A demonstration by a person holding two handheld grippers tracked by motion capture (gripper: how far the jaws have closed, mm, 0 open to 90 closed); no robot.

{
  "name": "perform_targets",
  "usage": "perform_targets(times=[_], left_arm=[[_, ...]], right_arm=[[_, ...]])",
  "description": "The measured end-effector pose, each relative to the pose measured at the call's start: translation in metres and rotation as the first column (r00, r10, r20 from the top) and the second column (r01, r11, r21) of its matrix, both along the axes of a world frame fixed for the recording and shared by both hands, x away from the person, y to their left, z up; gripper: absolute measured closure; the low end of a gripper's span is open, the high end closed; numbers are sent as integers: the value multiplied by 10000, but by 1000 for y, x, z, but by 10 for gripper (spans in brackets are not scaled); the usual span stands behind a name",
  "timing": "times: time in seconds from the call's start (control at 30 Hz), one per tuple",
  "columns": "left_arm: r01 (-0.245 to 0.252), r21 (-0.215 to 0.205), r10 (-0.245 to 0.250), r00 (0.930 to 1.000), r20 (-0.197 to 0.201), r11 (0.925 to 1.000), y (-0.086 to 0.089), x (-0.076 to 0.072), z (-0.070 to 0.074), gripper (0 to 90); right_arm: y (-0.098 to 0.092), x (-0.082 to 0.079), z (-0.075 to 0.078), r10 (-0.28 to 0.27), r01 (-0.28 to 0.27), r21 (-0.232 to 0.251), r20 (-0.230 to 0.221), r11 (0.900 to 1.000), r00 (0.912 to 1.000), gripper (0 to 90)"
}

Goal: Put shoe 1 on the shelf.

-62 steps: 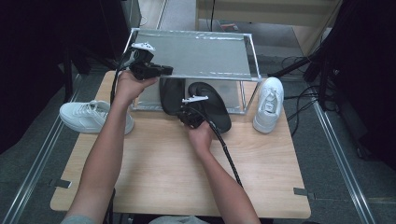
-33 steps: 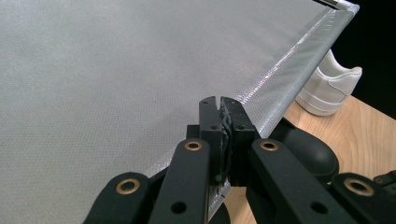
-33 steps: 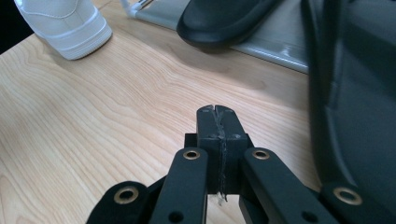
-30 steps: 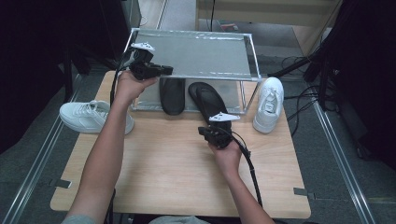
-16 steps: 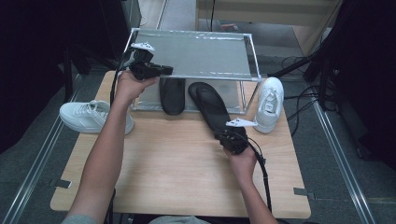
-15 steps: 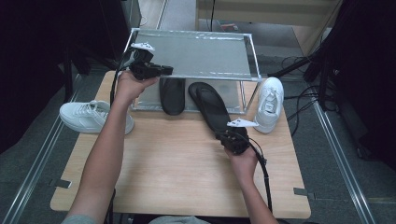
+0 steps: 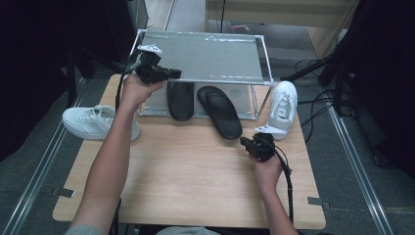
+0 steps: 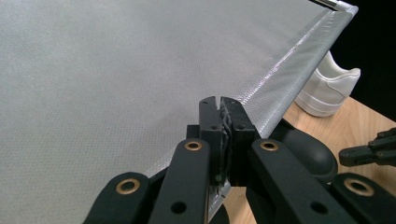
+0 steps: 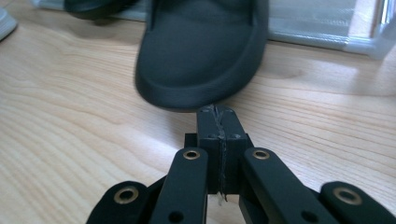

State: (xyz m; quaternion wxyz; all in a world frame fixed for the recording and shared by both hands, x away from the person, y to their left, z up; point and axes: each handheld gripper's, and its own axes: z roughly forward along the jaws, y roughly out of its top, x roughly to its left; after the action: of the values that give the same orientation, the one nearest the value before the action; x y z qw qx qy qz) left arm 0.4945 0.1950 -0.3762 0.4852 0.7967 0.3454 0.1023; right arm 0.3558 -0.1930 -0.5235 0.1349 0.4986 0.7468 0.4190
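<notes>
Now that the right claw (image 7: 247, 142) has slid back off toward the near right of the desk (image 7: 186, 181), it sits empty, jaws pressed together, with its tip just in front of the heel end of the black slipper (image 7: 221, 110). In the right gripper view that slipper (image 9: 201, 51) fills the space right ahead of the shut tips, apart from them as far as I can tell. So my read is the placing bit for this one is done: it lies with its front tucked under the rack (image 7: 205, 58) and its back end sticking out onto the wood, angled a bit, next to the other black slipper (image 7: 180, 99), which sits straighter.

Compared with 2 seconds back, the right claw was up over the angled slipper at the rack's front edge; since then it's drifted out to the right and toward the person, ending near the white sneaker (image 7: 283, 105) on the right. The slipper's heel seems to have swung out a little with it.

The left claw (image 7: 172, 74) hasn't budged: also closed with nothing in it, hovering at the rack's front left corner over the grey mesh top (image 8: 116, 70). A 2nd white sneaker (image 7: 95, 122) waits at the desk's left edge, probably next.
</notes>
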Motion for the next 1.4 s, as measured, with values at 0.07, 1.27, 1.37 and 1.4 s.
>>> perform_targets(times=[0.07,1.27,1.37,1.4], left_arm=[[-1,-2,1,10000,-2,10000,0,0,0,886],[-2,8,2,10000,29,10000,0,0,0,886],[1,13,-1,10000,30,10000,0,0,0,886],[-2,11,2,10000,31,10000,0,0,0,886]], right_arm=[[-1,3,-3,-37,37,-73,-42,10000,10000,900],[30,39,-7,104,-112,-214,-377,9997,9992,900],[37,43,-7,210,-220,-259,-397,9994,9990,900],[39,44,-7,244,-255,-276,-397,9993,9989,900]])
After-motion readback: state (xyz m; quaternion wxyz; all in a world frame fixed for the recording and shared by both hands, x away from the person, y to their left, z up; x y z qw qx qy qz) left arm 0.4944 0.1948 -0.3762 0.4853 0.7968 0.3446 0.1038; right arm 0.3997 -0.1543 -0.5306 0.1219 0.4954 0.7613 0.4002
